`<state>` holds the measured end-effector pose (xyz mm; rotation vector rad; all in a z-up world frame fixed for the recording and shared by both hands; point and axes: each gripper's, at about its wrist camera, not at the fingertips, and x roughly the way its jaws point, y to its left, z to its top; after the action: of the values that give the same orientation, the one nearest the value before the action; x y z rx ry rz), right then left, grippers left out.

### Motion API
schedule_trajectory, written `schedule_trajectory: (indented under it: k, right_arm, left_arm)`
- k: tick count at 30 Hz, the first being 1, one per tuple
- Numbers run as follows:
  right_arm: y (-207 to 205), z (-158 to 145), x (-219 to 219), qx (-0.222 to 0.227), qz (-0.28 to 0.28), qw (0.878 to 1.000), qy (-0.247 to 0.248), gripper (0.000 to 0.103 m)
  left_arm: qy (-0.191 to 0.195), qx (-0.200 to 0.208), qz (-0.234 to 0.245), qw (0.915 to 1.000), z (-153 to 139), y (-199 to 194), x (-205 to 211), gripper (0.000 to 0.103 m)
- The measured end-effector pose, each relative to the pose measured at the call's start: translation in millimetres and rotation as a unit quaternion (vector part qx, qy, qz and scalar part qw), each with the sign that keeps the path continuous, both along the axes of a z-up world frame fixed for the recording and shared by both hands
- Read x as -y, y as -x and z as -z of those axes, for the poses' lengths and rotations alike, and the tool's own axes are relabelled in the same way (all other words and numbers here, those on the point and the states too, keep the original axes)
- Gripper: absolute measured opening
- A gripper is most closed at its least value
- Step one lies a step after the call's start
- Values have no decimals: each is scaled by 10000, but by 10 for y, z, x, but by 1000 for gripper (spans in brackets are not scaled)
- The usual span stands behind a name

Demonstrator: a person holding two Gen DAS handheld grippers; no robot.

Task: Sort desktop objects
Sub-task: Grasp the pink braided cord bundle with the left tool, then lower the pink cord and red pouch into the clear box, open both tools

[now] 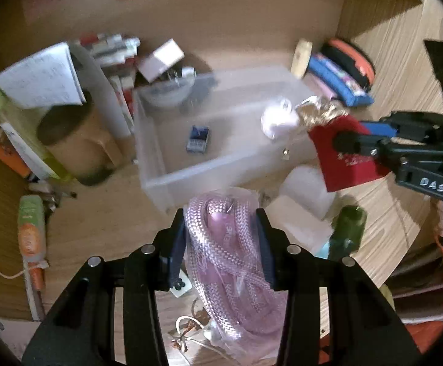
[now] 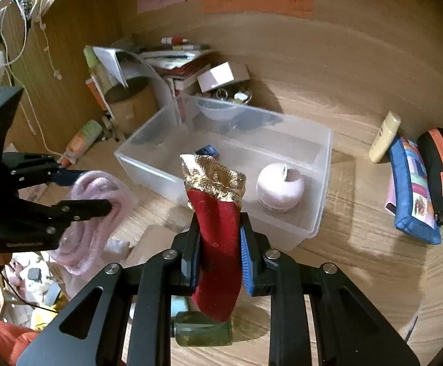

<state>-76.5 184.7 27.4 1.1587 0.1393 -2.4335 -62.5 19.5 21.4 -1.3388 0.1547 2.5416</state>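
Holding both loads: left hand-held gripper (image 1: 221,238) clamped on the pink rope bundle (image 1: 224,253), right hand-held gripper (image 2: 218,244) clamped on the red pouch (image 2: 218,238); clear bin (image 2: 322,183) lies at twelve o'clock, nearer the right.

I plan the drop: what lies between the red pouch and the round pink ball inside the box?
Only the clear plastic box's near wall separates the gold-topped red fabric pouch from the round pink ball, seen in the right wrist view.

My left gripper (image 1: 221,228) pinches braided pink rope (image 1: 221,244) in glossy clear wrap. My right gripper (image 2: 220,235) holds a matt red cloth pouch (image 2: 220,244) with crinkled gold foil trim. The bin (image 2: 322,183) is frosted plastic; the desk (image 2: 358,244) is grained wood.
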Motion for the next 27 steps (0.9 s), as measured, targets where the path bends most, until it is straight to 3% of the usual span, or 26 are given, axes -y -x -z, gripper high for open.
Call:
schedule_trajectory:
  k: [6,16,27]
  right_arm:
    - [25,-182,-8,-209,55,9997,62,19]
    - [125,-499,-17,-662,199,9975,120,19]
    - [512,-428,14,-584,254,9979,130,19]
  left_arm:
    - [-211,-409,-73,9989,-273,8,96,42]
    - [-285,-823,-205,9960,-444,218,157,42]
    - [-482,-858,-277,9948,-457,647,244,42]
